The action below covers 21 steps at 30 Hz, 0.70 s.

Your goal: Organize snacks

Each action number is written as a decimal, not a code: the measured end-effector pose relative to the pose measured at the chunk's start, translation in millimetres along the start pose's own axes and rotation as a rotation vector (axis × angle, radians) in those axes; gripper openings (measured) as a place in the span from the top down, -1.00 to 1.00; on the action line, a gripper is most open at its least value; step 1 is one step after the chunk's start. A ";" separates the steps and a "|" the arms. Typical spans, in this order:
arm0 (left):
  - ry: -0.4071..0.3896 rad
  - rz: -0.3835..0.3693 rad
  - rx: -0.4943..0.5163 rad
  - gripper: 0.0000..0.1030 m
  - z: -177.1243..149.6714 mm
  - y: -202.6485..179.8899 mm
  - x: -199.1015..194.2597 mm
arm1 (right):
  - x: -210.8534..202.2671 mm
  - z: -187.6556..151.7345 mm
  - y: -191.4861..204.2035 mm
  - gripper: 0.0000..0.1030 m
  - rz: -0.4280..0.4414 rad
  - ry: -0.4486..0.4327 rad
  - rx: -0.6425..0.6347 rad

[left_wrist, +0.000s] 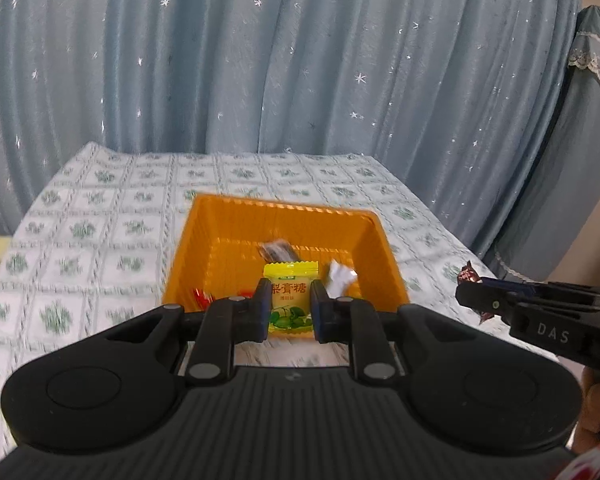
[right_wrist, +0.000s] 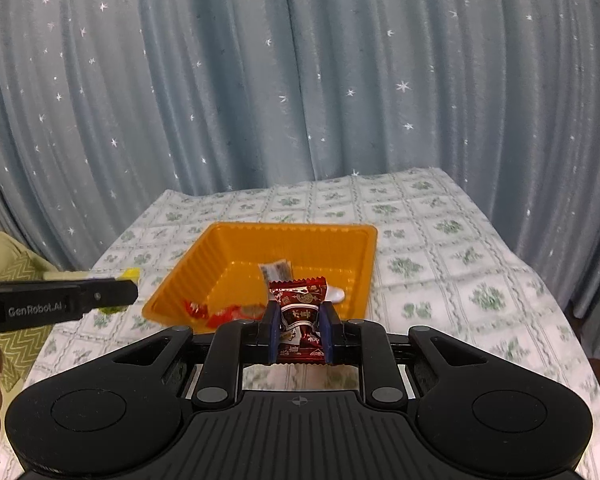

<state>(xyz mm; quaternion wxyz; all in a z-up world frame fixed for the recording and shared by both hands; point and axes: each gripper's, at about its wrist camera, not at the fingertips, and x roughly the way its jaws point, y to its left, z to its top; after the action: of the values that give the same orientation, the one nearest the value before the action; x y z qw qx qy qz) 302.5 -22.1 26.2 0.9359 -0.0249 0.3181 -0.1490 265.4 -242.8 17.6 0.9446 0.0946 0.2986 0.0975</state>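
An orange tray stands on the table. In it lie a dark packet, a white wrapper and red candies. My left gripper is shut on a yellow candy packet, held over the tray's near edge; it shows at the left of the right wrist view. My right gripper is shut on a dark red candy packet, near the tray's near edge; it shows at the right of the left wrist view.
The table wears a white cloth with green flower squares. A blue-grey starred curtain hangs close behind it. A yellow-green zigzag cushion lies at the left. A covered piece of furniture stands at the right.
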 end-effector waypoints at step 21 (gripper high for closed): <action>0.085 0.019 -0.059 0.65 28.6 48.4 118.9 | 120.9 39.4 -19.6 0.59 0.012 0.107 0.049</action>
<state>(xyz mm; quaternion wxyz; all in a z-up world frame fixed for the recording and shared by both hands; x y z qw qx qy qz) 422.0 -12.4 -27.7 0.9217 -0.0430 0.3622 -0.1316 387.9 -237.3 -21.4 0.9241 0.1141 0.3504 0.1008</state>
